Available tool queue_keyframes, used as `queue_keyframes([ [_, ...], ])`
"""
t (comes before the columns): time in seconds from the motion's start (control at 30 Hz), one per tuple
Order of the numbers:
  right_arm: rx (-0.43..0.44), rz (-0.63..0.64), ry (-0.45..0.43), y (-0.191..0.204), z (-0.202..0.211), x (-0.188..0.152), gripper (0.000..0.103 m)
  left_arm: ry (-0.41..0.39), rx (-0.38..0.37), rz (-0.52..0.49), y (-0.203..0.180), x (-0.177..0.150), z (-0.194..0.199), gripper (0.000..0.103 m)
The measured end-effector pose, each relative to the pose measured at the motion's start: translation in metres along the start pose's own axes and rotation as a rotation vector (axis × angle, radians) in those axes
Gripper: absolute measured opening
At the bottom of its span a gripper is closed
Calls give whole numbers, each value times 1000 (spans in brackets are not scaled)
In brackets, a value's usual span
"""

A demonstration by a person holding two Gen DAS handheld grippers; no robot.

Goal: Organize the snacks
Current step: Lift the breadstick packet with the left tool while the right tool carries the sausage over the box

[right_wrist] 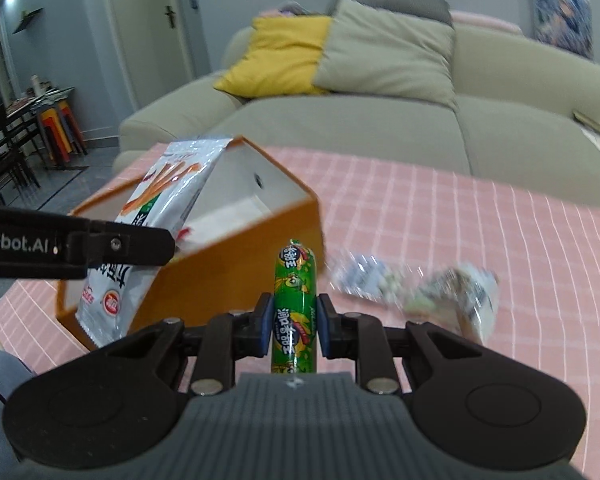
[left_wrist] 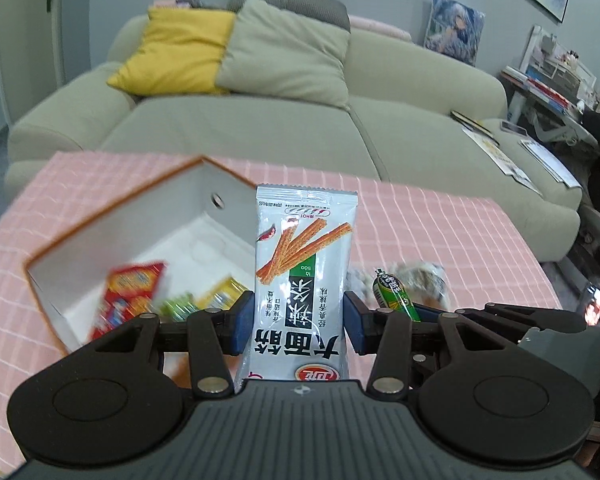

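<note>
My left gripper (left_wrist: 299, 322) is shut on a white spicy-strip snack packet (left_wrist: 304, 264) and holds it upright just right of the orange box (left_wrist: 116, 216) with a white inside. The packet also shows in the right wrist view (right_wrist: 156, 216), held beside the box (right_wrist: 236, 272). My right gripper (right_wrist: 293, 322) is shut on a green sausage stick (right_wrist: 294, 300), held above the table right of the box. The sausage also shows in the left wrist view (left_wrist: 394, 296). Inside the box lie a red packet (left_wrist: 128, 296), a green one (left_wrist: 178, 306) and a yellow one (left_wrist: 224, 296).
A pink checked cloth (right_wrist: 480, 232) covers the table. Two clear-wrapped snacks (right_wrist: 452, 296) lie on it right of the box. A beige sofa (left_wrist: 260, 128) with yellow and grey cushions stands behind the table. Papers lie on its right end.
</note>
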State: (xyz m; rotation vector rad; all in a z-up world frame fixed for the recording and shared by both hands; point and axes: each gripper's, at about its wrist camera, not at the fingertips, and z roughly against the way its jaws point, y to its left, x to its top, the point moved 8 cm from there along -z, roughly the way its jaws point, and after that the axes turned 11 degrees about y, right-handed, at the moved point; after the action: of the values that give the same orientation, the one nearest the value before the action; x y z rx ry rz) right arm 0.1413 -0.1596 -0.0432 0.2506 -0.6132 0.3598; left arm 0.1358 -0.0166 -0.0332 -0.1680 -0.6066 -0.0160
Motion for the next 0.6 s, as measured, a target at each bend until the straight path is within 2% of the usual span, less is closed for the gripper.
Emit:
queue_keyframes([
  [0.23, 17, 108, -36, 39, -6, 43, 19, -21, 58, -6, 40, 29, 7, 53],
  [0.6, -28, 268, 7, 76, -63, 94, 19, 67, 96, -10, 91, 50, -26, 53],
])
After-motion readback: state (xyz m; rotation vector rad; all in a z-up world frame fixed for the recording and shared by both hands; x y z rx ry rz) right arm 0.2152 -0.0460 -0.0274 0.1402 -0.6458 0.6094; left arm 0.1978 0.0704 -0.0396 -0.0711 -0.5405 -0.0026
